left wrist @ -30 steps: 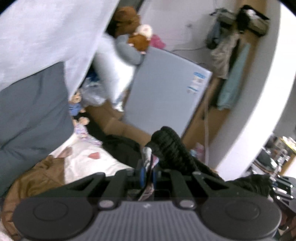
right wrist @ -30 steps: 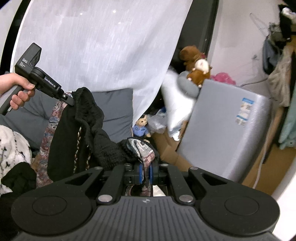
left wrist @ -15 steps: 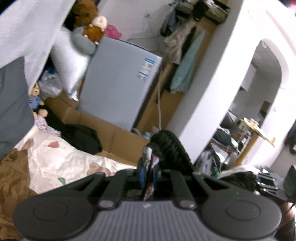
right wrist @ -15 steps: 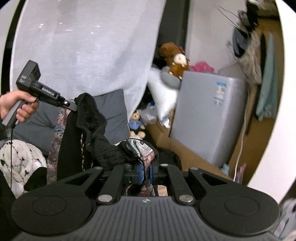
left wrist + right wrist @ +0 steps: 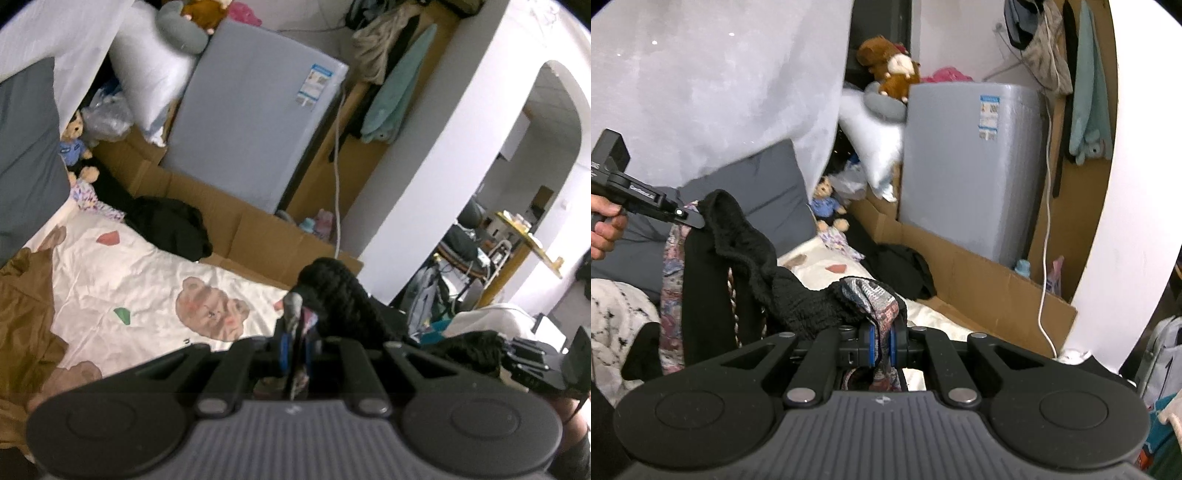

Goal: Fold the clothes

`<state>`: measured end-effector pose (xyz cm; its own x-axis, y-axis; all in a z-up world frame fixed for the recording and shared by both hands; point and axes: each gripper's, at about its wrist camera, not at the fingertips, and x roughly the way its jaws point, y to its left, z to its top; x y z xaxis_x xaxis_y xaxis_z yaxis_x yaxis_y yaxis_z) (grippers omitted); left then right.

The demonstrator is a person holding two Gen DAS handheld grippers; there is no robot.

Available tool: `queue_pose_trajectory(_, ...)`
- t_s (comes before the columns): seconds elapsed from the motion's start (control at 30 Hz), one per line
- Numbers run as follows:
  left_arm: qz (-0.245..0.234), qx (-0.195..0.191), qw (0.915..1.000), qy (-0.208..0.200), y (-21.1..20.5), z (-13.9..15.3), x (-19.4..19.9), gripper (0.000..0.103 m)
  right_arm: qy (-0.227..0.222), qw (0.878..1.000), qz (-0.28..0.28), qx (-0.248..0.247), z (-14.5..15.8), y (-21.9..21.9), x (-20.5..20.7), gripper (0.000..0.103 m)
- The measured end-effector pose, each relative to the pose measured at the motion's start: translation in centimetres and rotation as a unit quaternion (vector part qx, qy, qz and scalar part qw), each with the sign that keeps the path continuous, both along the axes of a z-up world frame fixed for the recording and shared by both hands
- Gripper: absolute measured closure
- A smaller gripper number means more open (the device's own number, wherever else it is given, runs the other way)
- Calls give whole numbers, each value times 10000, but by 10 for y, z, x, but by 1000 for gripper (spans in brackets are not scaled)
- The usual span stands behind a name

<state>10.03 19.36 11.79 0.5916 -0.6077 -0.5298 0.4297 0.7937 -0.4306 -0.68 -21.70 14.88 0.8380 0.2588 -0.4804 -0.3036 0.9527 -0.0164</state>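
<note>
Left wrist view: left gripper (image 5: pixel 294 341) is clamped on the garment (image 5: pixel 334 295), a black knit with patterned lining, at 6 o'clock. The bear-print bedsheet (image 5: pixel 147 295) lies at 8 o'clock and an arched doorway (image 5: pixel 546 155) at 3 o'clock, seen only here.

Right wrist view: right gripper (image 5: pixel 882 345) is clamped on the garment's other edge; the garment spans to 9 o'clock, where a hand (image 5: pixel 604 225) is seen only here. The grey appliance (image 5: pixel 964 177) label is unreadable.
</note>
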Motion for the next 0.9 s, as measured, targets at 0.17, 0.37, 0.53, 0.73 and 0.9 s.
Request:
queue_pose_trajectory(0.17,93,146,9997,147,-7,-18,26,94,185,9996,-202,-29,-26,2,26,95)
queue_pose_trajectory(0.37,188,230,9990,325,-12,-42,58,94,349,9987,-370,-12,-52,3,53,95)
queue_pose_trajectory(0.53,245,330,9983,410,-17,-58,81,94,430,9982,-430,-1,-70,2,74,95)
queue_pose_trajectory(0.73,349,308,9974,557,-23,-81,118,94,536,9975,-457,-31,-92,0,106,95)
queue_pose_trajectory(0.9,432,329,9963,659,-31,-106,152,94,674,9965,-488,-48,-119,-6,140,95)
